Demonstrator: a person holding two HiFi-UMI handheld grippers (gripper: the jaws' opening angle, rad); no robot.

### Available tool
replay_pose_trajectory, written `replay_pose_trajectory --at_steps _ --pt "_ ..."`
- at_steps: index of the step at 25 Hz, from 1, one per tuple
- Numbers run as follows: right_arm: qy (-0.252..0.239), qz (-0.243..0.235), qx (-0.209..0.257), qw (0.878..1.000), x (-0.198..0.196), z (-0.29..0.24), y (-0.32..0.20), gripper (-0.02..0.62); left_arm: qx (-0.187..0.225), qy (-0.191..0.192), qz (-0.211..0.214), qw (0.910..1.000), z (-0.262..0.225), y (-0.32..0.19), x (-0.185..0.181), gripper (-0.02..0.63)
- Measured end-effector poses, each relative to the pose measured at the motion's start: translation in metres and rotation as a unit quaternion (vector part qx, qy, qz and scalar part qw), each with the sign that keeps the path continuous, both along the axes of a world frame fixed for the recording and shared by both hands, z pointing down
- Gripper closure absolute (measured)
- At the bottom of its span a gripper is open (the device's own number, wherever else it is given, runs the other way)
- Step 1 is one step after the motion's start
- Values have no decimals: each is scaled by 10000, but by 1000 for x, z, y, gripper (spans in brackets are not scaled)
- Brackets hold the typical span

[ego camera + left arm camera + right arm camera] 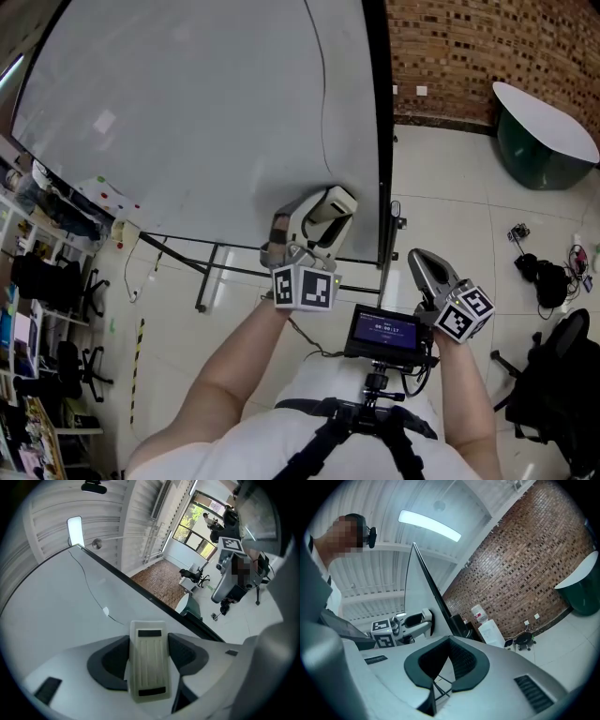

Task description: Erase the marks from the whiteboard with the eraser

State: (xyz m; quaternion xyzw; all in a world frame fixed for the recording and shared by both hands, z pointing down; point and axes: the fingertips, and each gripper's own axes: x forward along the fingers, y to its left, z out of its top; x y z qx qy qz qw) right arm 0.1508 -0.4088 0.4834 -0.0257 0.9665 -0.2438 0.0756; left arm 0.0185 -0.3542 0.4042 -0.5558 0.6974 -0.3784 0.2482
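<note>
Left gripper (323,214) clamps the eraser (149,660), pointing lengthwise at the whiteboard (187,112); the thin line (323,112) rises just above, upper centre. Right gripper (427,267) closed, empty.

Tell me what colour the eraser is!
The eraser is cream-white with a dark strip at each end, best seen in the left gripper view.

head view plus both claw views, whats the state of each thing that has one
whiteboard, one thin curved line on it, not erased
eraser, gripped in the left claw, by the whiteboard's lower right edge
left claw, shut on the eraser
right claw, shut, empty, off the whiteboard
chest screen, lit
</note>
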Motion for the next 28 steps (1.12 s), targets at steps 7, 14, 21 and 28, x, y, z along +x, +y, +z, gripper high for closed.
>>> replay_pose_trajectory --at_steps 7,14,21,28 --pt "27 -34 -12 10000 -5 4 1 575 532 -519 -76 9972 -77 7 -12 336" --pt "5 -7 -1 10000 -11 1 3 575 1004 -1292 -215 9863 -126 10 -13 337" --pt "44 35 -27 10000 -13 6 5 575 348 -1838 188 9822 -50 -3 7 336" --pt "63 87 57 9999 -10 -3 5 575 -361 -1771 551 9820 2 -10 19 336"
